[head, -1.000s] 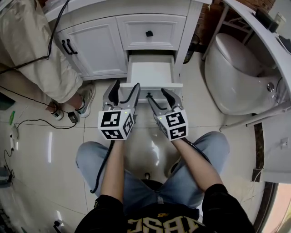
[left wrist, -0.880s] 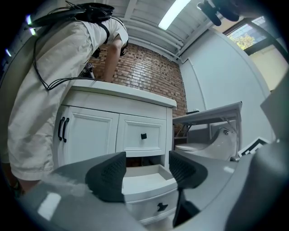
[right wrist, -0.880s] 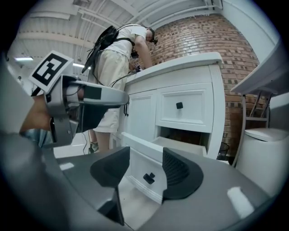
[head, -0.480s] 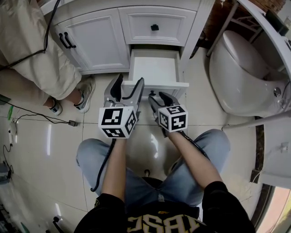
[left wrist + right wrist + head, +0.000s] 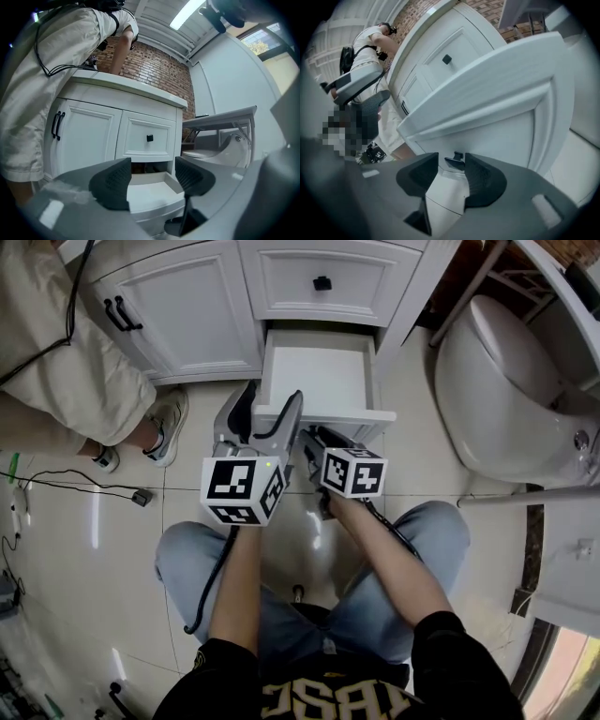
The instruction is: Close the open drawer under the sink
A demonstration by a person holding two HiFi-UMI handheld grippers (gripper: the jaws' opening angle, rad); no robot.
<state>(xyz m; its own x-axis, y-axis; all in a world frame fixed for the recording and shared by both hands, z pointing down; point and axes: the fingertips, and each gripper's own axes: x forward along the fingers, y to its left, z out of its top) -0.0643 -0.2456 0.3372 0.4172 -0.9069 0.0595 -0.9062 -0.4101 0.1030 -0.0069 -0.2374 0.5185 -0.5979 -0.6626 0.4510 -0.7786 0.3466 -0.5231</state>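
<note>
The white drawer (image 5: 319,371) under the sink stands pulled out and empty, its front panel (image 5: 328,418) facing me. My left gripper (image 5: 270,407) is open with nothing between its jaws, level, at the left corner of that front panel. In the left gripper view the drawer (image 5: 150,194) lies just beyond the two pads (image 5: 111,183). My right gripper (image 5: 314,439) sits low against the panel and points slightly down. In the right gripper view its jaws are closing around the small black knob (image 5: 454,161), which lies between them near the right pad (image 5: 480,180); a gap remains on the left.
A person in beige clothes (image 5: 56,352) stands at the cabinet's left, shoe (image 5: 169,423) near the drawer. A toilet (image 5: 506,390) is close on the right. Above the drawer sits a shut drawer with a knob (image 5: 322,282), beside doors with black handles (image 5: 117,313). Cables (image 5: 84,488) cross the tiles.
My right gripper has sunk, rolled and narrowed its jaws while nearing the knob on the drawer front. The left gripper has edged a little toward the drawer's left corner.
</note>
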